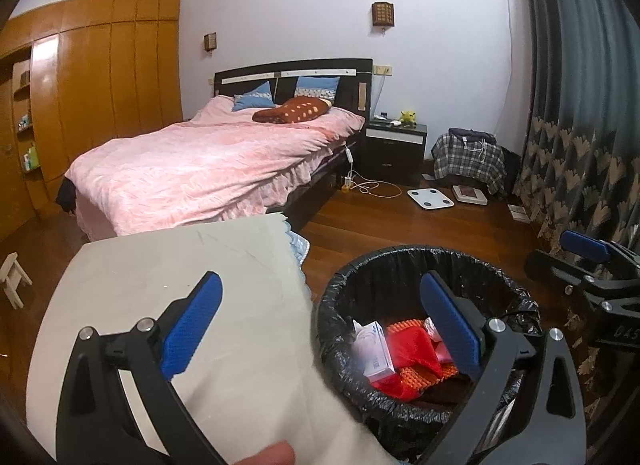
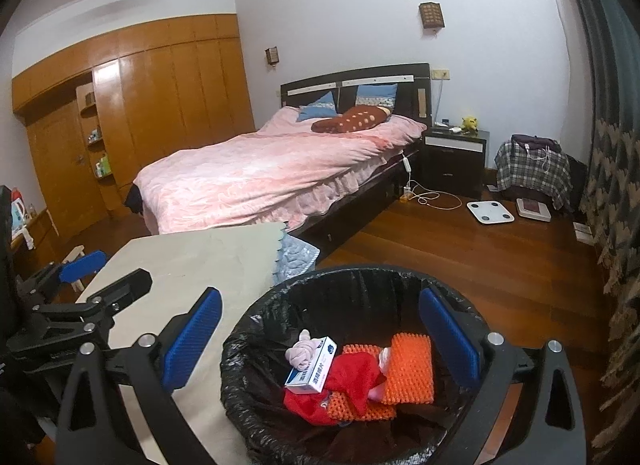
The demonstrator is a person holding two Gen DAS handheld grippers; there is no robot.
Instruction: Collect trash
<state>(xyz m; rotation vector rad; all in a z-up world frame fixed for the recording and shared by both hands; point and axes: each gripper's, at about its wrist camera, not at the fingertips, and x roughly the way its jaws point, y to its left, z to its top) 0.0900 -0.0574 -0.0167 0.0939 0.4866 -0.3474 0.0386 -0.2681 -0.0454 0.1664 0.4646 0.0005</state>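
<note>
Bedroom floorboards run back to a pink-covered bed point(image 2: 272, 177) at eleven o'clock, with a cloth-draped table point(image 2: 192, 261) nearer at nine. At six o'clock stands the black-lined trash bin point(image 2: 360, 285), holding an orange spiky mat point(image 2: 412, 369), red cloth point(image 2: 352, 381) and a small white box point(image 2: 312, 365). Both the left gripper point(image 1: 320, 321) and right gripper point(image 2: 320, 337) are spread wide, gripping nothing, above the bin.

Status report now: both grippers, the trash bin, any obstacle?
Left gripper open, empty. Right gripper open, empty, above trash bin. Bin holds white box, red cloth, orange mat. No obstacle seen.
</note>
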